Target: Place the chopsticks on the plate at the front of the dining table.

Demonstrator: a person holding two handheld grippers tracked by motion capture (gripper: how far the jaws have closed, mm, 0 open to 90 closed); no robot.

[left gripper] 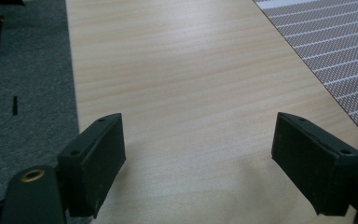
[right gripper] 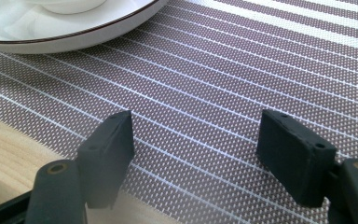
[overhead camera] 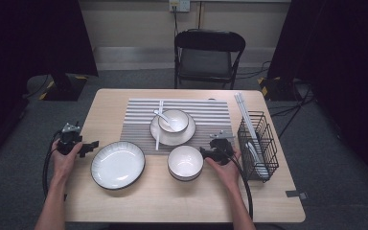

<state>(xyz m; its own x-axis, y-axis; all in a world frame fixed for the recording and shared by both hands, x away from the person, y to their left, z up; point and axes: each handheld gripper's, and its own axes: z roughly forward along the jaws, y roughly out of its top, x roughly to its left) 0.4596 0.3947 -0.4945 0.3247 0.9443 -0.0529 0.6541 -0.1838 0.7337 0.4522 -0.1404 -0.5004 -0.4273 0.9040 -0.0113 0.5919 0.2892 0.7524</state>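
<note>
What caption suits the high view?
Open left gripper beside the dark-rimmed plate; right gripper next to the white bowl.

White black-rimmed plate (overhead camera: 118, 164), grey white-striped placemat (overhead camera: 211, 115), pale wood table (overhead camera: 172, 201), black rack (overhead camera: 258, 143).

My left hand (overhead camera: 66, 154) holds the left gripper (overhead camera: 90, 145) low at the left edge, forearm entering from the bottom. Its jaws stand wide apart with nothing between the pads (left gripper: 100, 158). My right hand (overhead camera: 226, 167) holds the right gripper (overhead camera: 206, 152), angled inward toward the left. Its jaws are likewise spread, pads (right gripper: 112, 151) gripping nothing. A cable trails from each gripper back along my forearms.
</note>
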